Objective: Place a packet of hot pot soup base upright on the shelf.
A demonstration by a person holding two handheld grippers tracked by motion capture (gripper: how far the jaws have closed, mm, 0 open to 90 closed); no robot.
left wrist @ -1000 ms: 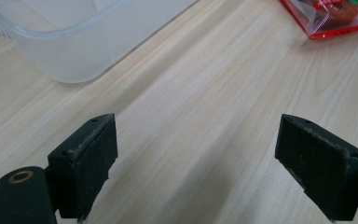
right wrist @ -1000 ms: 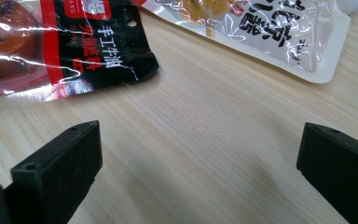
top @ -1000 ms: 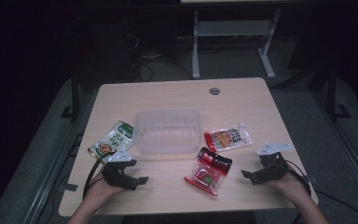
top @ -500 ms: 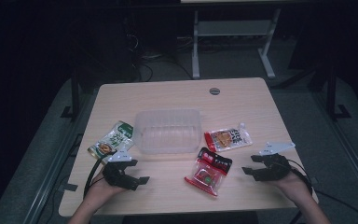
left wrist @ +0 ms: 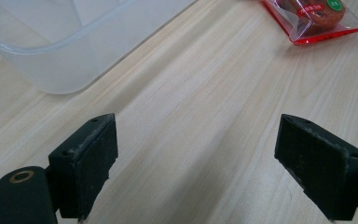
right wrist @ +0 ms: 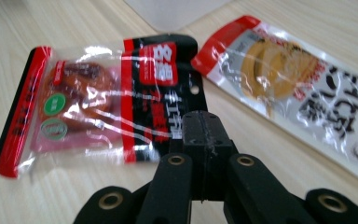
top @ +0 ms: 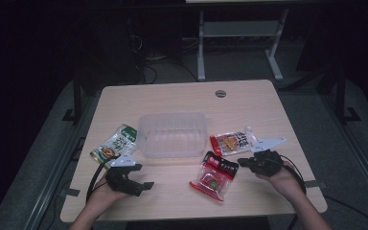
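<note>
My right gripper [top: 241,163] [right wrist: 206,116] is shut; its jaws have just been closing and I see nothing between the pads. Its tips hover at the black end of a red-and-black snack packet [top: 215,176] [right wrist: 88,102], which lies flat on the table. Beside it lies a red-and-white packet [top: 230,142] [right wrist: 284,88] with a golden snack inside. My left gripper [top: 141,176] [left wrist: 196,172] rests open near the front left, holding nothing. A clear plastic container [top: 172,134] [left wrist: 51,46] stands mid-table. A green packet [top: 115,146] lies to its left.
The wooden table [top: 182,96] has a round cable hole [top: 221,93] at the back. Cables trail from both grippers over the front edge. A metal stand [top: 239,33] is on the dark floor behind the table.
My right gripper moved left toward the red-and-black packet and its jaws closed. The left gripper and all packets stayed where they were.
</note>
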